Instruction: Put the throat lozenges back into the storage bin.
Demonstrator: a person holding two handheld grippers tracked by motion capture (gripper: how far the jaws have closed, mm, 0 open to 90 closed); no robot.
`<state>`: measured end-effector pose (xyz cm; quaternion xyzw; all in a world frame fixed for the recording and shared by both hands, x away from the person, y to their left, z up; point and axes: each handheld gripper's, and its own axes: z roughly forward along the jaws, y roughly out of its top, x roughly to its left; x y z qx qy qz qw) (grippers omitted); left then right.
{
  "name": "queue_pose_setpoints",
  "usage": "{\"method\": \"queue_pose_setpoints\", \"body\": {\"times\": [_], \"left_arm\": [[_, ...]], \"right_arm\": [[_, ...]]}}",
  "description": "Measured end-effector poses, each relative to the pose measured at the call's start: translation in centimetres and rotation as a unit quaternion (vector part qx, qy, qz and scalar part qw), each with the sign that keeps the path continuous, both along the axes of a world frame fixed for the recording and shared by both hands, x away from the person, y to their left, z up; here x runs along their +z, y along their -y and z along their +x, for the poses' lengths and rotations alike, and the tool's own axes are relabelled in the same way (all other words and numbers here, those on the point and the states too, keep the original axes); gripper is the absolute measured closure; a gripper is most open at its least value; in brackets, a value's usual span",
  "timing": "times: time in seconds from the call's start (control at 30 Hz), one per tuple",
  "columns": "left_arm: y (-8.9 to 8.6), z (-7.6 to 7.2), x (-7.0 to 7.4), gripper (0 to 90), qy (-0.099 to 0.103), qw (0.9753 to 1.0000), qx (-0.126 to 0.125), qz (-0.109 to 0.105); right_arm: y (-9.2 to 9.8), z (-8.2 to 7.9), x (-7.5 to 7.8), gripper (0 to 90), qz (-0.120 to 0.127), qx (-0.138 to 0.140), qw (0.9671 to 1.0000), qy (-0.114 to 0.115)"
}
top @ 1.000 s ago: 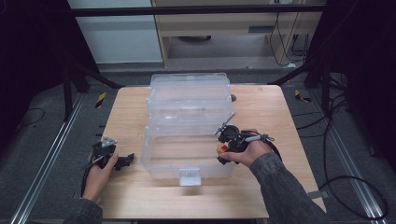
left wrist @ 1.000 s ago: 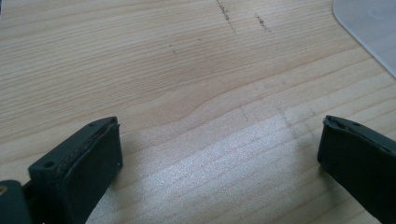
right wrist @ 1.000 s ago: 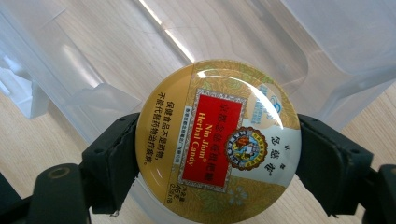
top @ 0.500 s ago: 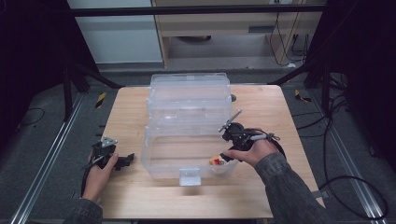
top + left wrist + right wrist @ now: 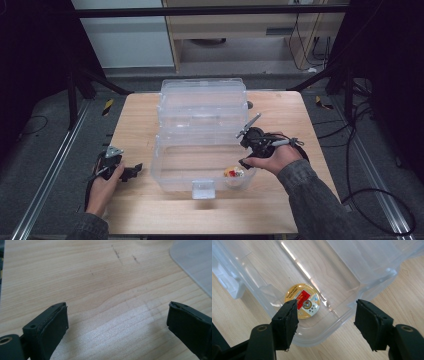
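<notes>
A clear plastic box (image 5: 165,172) with its lid (image 5: 202,97) swung up at the back stands mid-table. A small round item with a gold, red and white label (image 5: 302,301) lies in the box's near right corner (image 5: 233,173). My right gripper (image 5: 325,317) hovers just above that corner, jaws open and empty; in the high view the right gripper (image 5: 246,162) sits over the box's right rim. At the table's left edge my left gripper (image 5: 131,172) rests low over bare wood, open with nothing between its jaws (image 5: 117,327).
The wooden table (image 5: 280,115) has bare room right of the box and along the front. A white latch (image 5: 204,189) sticks out from the box's front wall. A corner of the clear box (image 5: 195,262) shows at the upper right of the left gripper view.
The round item has left my right gripper and now lies in the box's near right corner. The right hand dipped toward that corner. The left hand stayed put.
</notes>
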<state>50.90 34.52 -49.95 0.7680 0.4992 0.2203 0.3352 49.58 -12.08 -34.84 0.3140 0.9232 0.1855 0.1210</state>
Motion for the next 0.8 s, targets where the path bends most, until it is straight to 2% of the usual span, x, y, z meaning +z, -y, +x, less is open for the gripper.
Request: {"method": "queue_pose_setpoints", "body": {"times": [0.1,0.2,0.37,0.4,0.43,0.47,0.5,0.57,0.6,0.63,0.67,0.8], "left_arm": [[0.1,-0.3,1.3,3.8,0.010,0.9998,-0.016,-0.008],[0.7,-0.7,2.6,3.7,0.022,0.9991,-0.037,0.003],[1.4,-1.5,5.3,3.7,0.038,0.9963,-0.077,0.007],[1.4,-1.5,5.3,3.5,0.038,0.9963,-0.077,0.007],[1.6,-1.9,6.4,3.4,0.040,0.9949,-0.091,0.009],[1.6,-1.9,6.4,3.2,0.040,0.9949,-0.091,0.009],[2.1,-2.2,7.2,2.8,0.043,0.9927,-0.110,0.023],[2.6,-2.6,7.8,2.8,0.042,0.9899,-0.130,0.038],[2.6,-2.6,7.8,2.5,0.042,0.9899,-0.130,0.038],[2.9,-2.8,8.1,2.6,0.041,0.9885,-0.139,0.044],[3.4,-3.1,8.6,2.5,0.041,0.9852,-0.158,0.051],[4.3,-3.6,9.4,2.6,0.037,0.9799,-0.186,0.062]], "right_arm": [[0.3,0.2,0.2,29.4,-0.006,0.003,1.0000,0.000],[0.5,0.4,0.5,22.2,-0.009,0.003,0.9999,0.008],[0.9,0.5,1.3,16.8,-0.013,0.009,0.9995,0.029],[0.9,0.5,1.3,16.8,-0.013,0.009,0.9995,0.029],[1.1,0.6,1.5,16.0,-0.015,0.014,0.9993,0.032],[1.2,0.7,1.7,15.9,-0.015,0.016,0.9992,0.033],[1.3,0.7,1.9,15.4,-0.013,0.018,0.9992,0.033],[1.6,1.1,2.2,15.1,-0.008,0.020,0.9991,0.035],[1.6,1.1,2.2,15.1,-0.008,0.020,0.9991,0.035],[2.0,1.5,2.6,14.4,-0.008,0.020,0.9992,0.034],[2.1,1.7,2.8,14.0,-0.008,0.019,0.9992,0.034],[2.6,2.3,3.4,15.8,-0.006,0.016,0.9991,0.038]]}}
